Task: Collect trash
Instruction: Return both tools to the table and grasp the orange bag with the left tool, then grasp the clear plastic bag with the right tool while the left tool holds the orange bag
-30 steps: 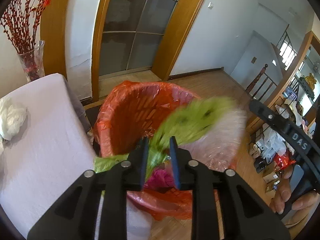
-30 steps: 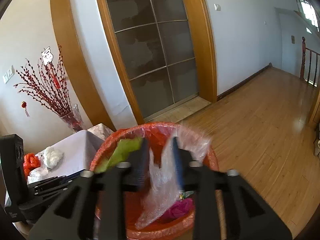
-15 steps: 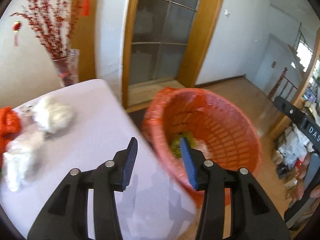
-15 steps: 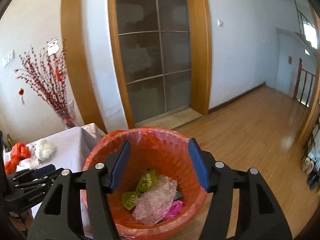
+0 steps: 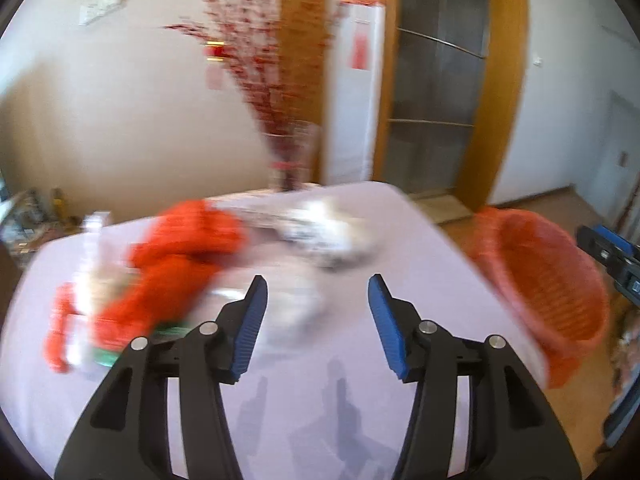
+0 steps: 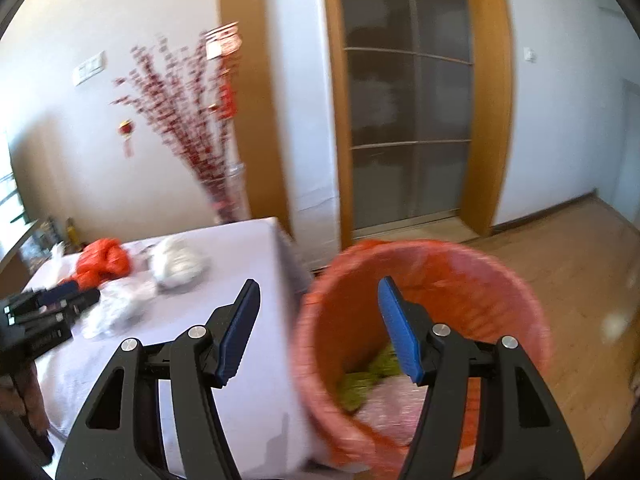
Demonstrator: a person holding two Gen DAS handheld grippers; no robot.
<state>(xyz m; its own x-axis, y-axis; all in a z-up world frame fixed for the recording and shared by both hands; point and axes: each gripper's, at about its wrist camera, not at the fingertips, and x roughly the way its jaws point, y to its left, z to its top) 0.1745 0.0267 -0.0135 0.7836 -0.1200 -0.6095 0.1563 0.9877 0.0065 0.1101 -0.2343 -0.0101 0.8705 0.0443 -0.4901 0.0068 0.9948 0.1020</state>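
Left gripper (image 5: 316,312), jaws opening and empty, is aimed at crumpled orange plastic bag (image 5: 180,256) on white-clothed bench (image 5: 320,400); right gripper (image 6: 316,332), jaws apart, empty; grasp judged next.

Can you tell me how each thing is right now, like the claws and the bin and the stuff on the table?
Left gripper: empty, jaws opening.
Right gripper: open, empty.
Bin: upright beside table, green and pink trash inside.
Orange bag: crumpled on table.
White bags: crumpled on table.
Table: covered with white cloth.

Orange-red slatted plastic basket (image 6: 424,304) showing green and pink scraps (image 6: 372,384); white-clothed table (image 6: 224,264) at nine o'clock carrying orange crumpled bag (image 6: 105,260).
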